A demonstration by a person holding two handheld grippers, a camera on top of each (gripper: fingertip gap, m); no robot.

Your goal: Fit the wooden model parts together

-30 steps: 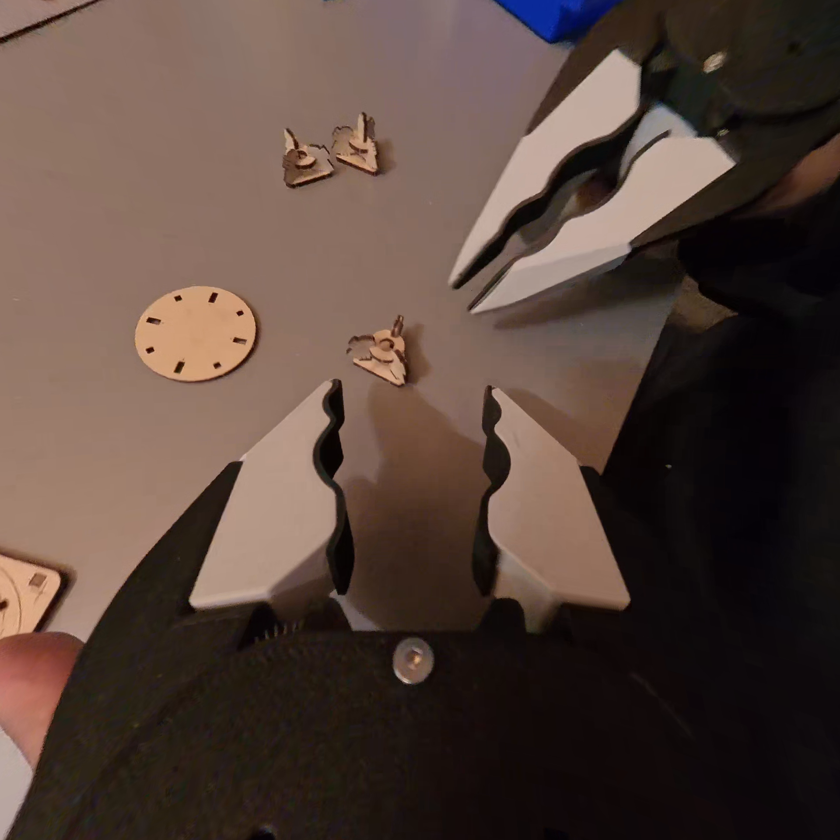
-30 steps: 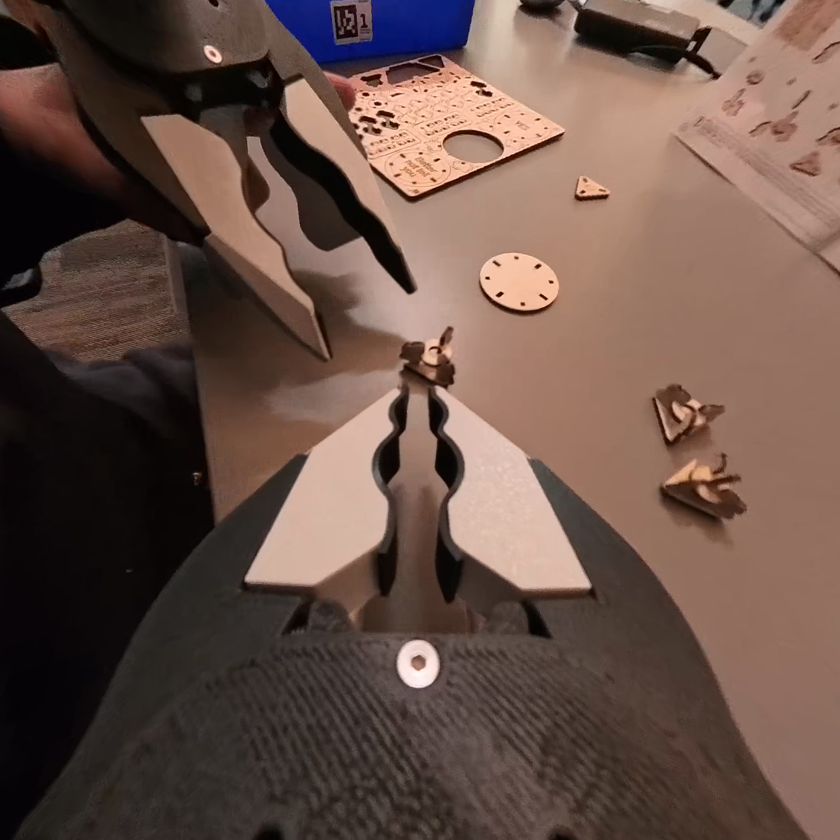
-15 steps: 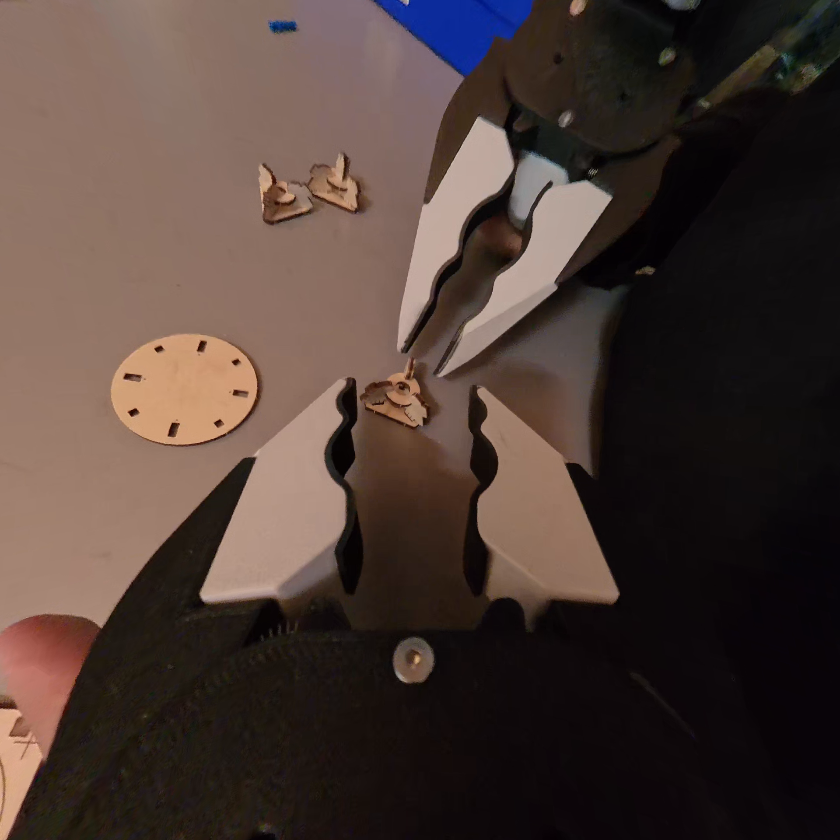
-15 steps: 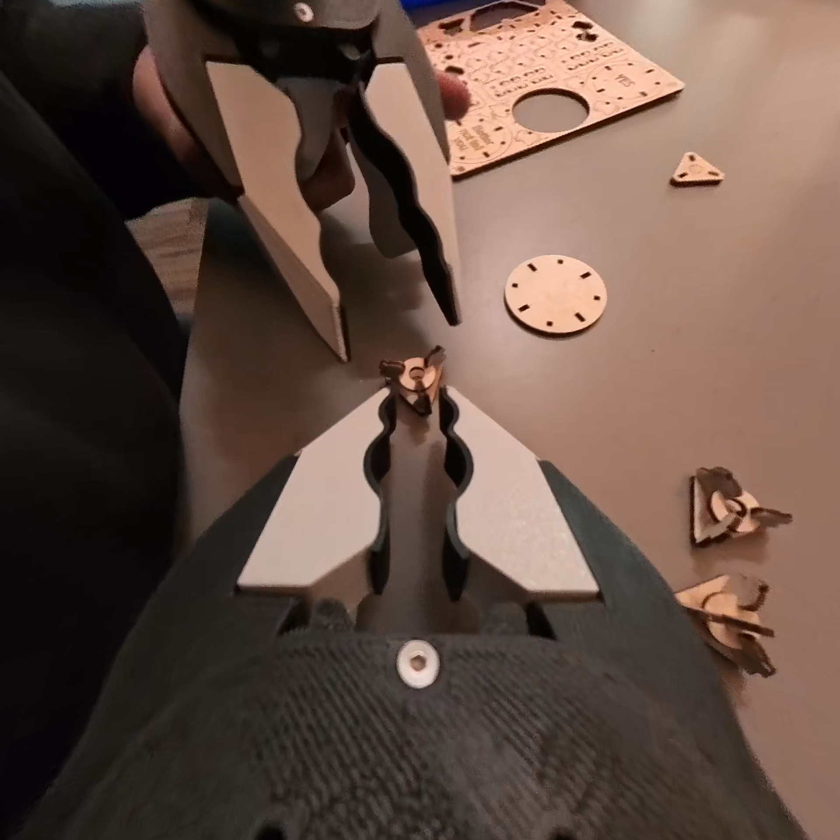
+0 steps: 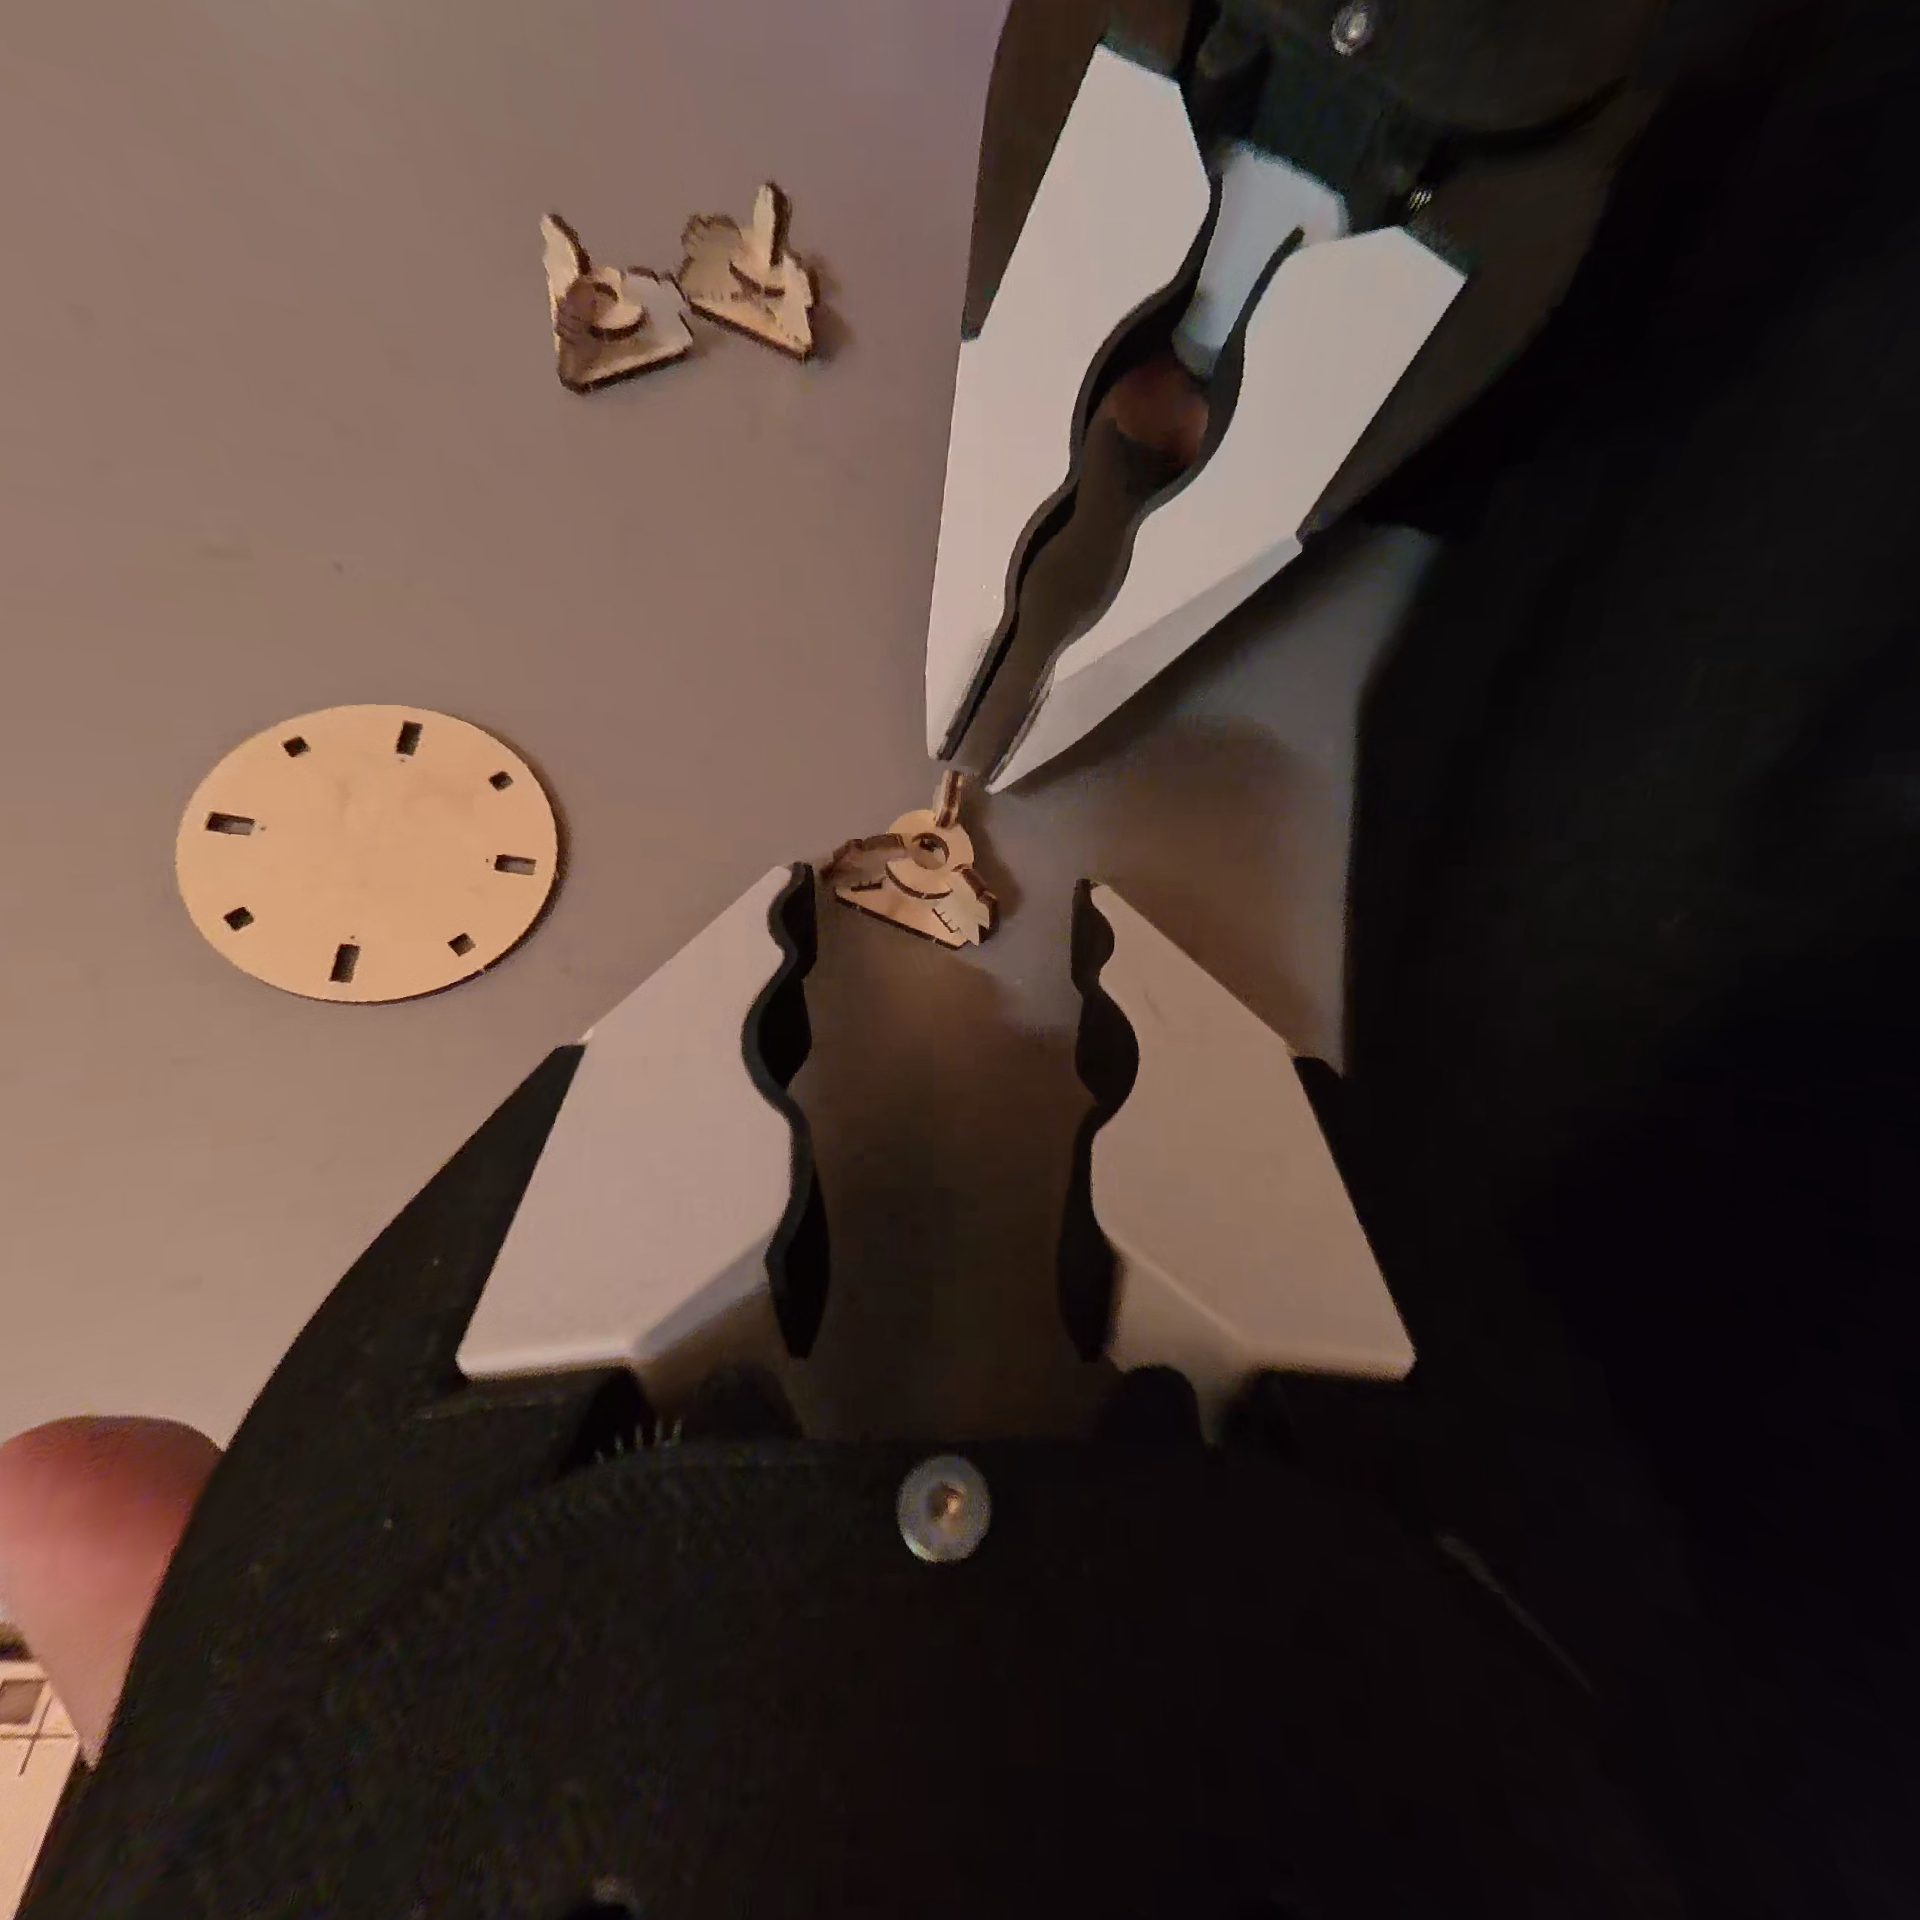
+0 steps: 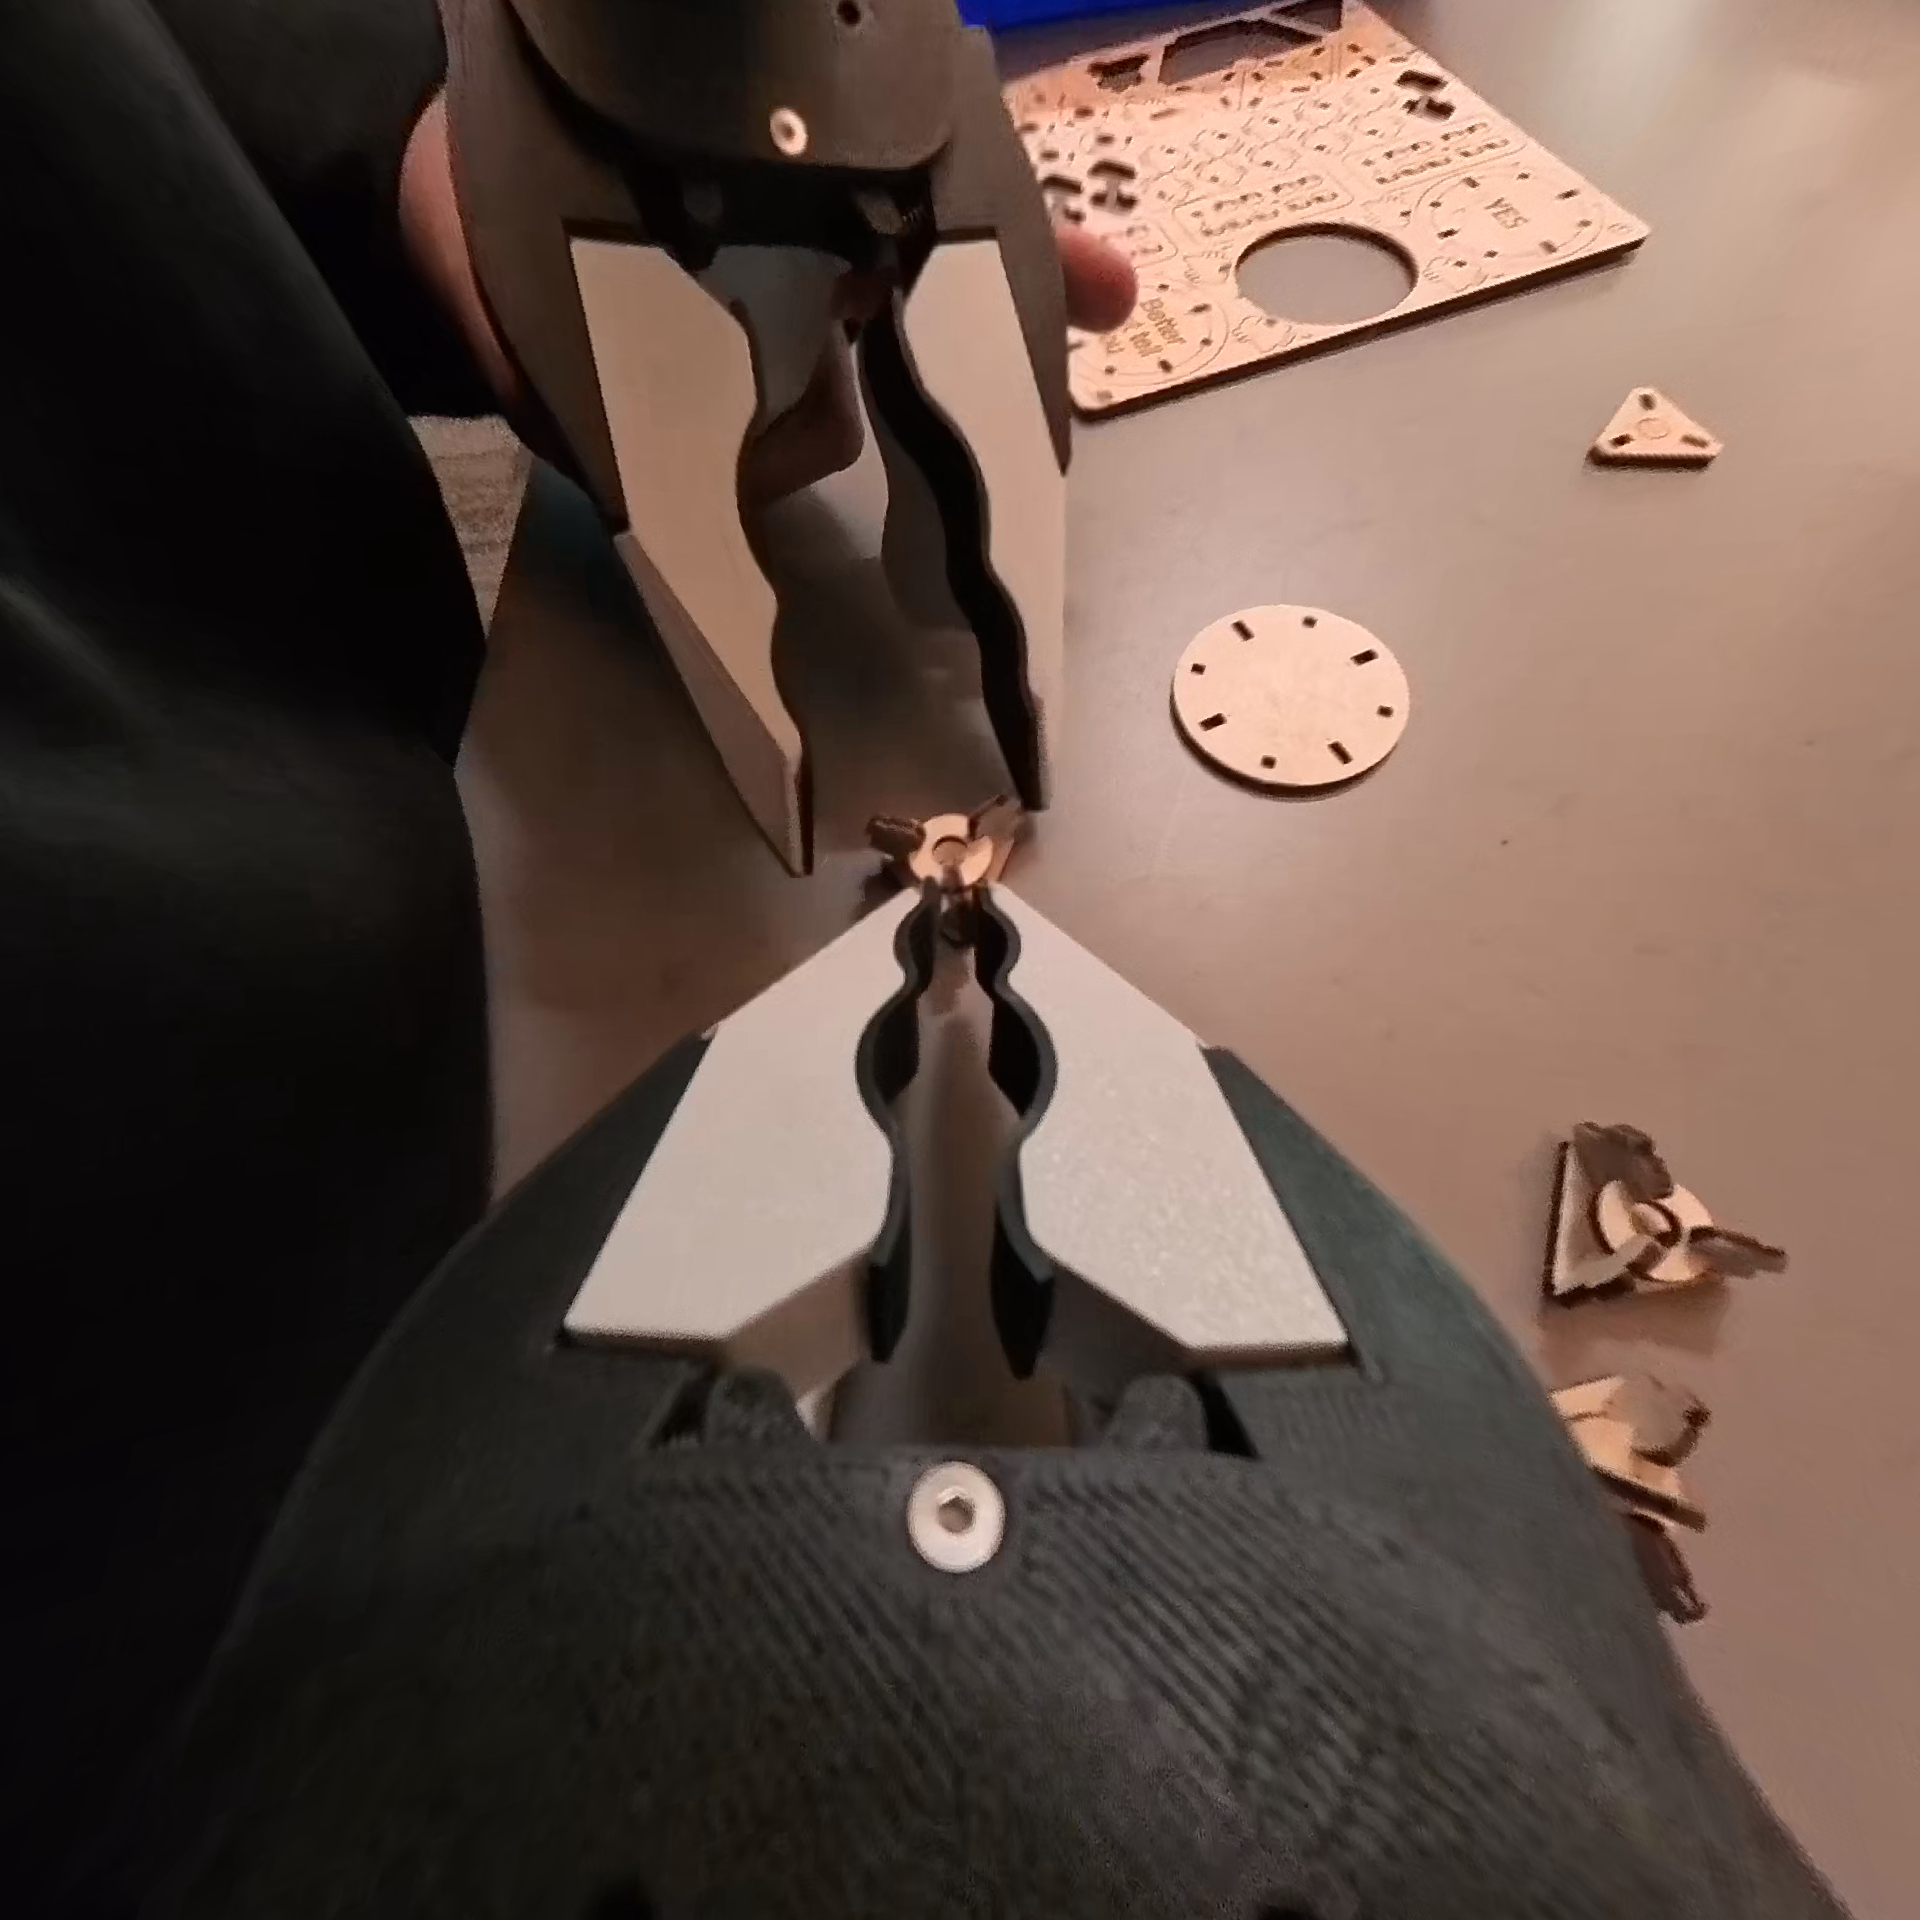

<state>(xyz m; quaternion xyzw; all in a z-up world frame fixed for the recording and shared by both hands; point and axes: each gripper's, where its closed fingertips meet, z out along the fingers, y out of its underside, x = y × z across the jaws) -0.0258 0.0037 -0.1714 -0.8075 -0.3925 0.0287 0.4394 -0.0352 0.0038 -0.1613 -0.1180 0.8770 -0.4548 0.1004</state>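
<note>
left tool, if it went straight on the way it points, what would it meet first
Most likely the small wooden assembly lying just ahead of its open fingertips; the left tool straddles that line. Right behind stands the right tool, pinching the assembly's upright tab. Depth is uncertain.

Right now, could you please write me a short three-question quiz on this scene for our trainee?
1. True or false: the left tongs are shut on the round wooden disc.
2. How many small wooden assemblies lie apart from the tongs, side by side?
3. The right tongs are closed on: A) the triangular piece; B) a tab of the small wooden assembly; C) the cut-out sheet.

Key: 1. False: they stand open either side of the small assembly. 2. Two. 3. B.
</note>
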